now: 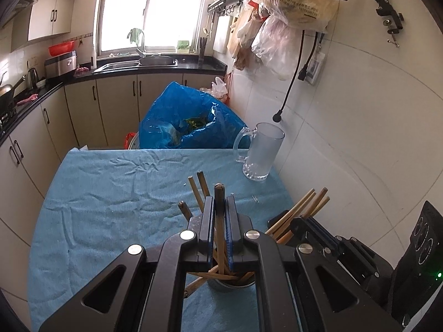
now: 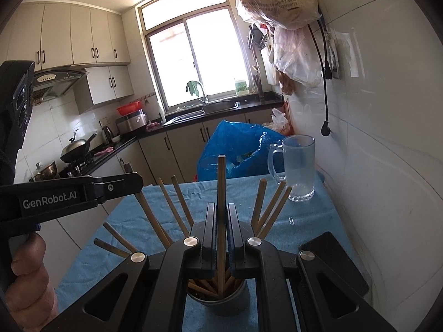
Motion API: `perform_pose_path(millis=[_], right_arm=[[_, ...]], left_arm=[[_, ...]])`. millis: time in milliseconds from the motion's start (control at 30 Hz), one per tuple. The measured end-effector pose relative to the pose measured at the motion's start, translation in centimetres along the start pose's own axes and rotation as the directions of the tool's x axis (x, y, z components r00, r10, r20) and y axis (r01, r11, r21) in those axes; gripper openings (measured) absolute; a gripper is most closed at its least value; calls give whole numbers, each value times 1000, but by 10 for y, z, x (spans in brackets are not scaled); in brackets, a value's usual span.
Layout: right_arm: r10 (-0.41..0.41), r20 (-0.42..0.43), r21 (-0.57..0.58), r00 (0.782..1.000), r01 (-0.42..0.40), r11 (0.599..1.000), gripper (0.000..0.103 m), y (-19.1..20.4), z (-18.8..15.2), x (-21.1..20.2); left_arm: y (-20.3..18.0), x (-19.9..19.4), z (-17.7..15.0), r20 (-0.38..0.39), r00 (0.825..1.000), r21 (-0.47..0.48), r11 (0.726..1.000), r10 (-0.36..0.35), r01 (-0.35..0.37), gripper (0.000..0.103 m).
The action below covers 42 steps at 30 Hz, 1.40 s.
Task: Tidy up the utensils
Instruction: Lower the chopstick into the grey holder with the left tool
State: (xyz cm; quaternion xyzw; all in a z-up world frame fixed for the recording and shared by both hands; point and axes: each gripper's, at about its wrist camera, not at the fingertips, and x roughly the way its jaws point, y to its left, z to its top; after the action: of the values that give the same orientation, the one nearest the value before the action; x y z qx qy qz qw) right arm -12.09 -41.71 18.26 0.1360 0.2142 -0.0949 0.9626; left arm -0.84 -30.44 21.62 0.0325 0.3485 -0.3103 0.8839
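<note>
Your left gripper (image 1: 220,207) and right gripper (image 2: 221,221) each pinch one chopstick (image 1: 219,193) (image 2: 221,182) above the holder cup (image 2: 218,301).

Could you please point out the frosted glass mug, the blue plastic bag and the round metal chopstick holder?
Frosted glass mug (image 2: 300,163), right wrist view, its wall.
Blue plastic bag (image 1: 166,113), left wrist view, its side.
Round metal chopstick holder (image 2: 218,308), right wrist view, front wall.

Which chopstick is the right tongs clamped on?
The upright chopstick pinched between the right tongs, its lower end in the holder; the other chopsticks fan outward, ungripped.
</note>
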Motion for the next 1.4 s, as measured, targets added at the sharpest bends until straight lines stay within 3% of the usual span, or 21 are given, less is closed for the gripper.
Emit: perform_pose_path(millis=[667, 1400], right_arm=[[-10, -43, 9, 999, 11, 1000, 7, -5, -8, 15], [-11, -48, 22, 999, 12, 1000, 8, -10, -7, 15]], left_arm=[[7, 22, -4, -52, 999, -22, 1000, 13, -15, 8], [12, 26, -4, -59, 998, -32, 999, 23, -25, 8]])
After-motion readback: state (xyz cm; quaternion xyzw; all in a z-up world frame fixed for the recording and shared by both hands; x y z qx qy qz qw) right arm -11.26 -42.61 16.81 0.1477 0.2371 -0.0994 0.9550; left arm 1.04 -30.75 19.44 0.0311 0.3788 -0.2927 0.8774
